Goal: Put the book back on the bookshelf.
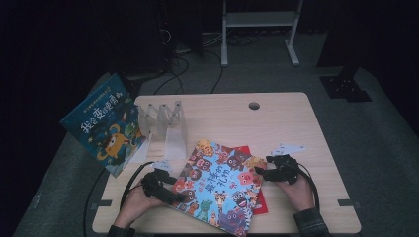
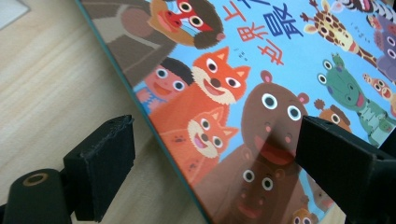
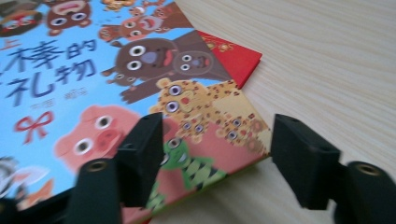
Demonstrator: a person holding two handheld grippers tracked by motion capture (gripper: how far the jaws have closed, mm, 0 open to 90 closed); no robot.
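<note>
High view showed the animal picture book point(image 1: 222, 185) lying near the front edge of the table point(image 1: 296, 123), over a red book point(image 1: 261, 202). Left gripper point(image 1: 180, 196) and right gripper point(image 1: 258, 173) stood open astride its opposite edges, without pressing it.

A pale wooden counter point(image 1: 296, 123) stands on grey carpet point(image 1: 385, 128) in a dark room; a white metal frame point(image 1: 259, 19) stands behind.

Dim high view with black surroundings; gripper views bright, the right slightly blurred.
</note>
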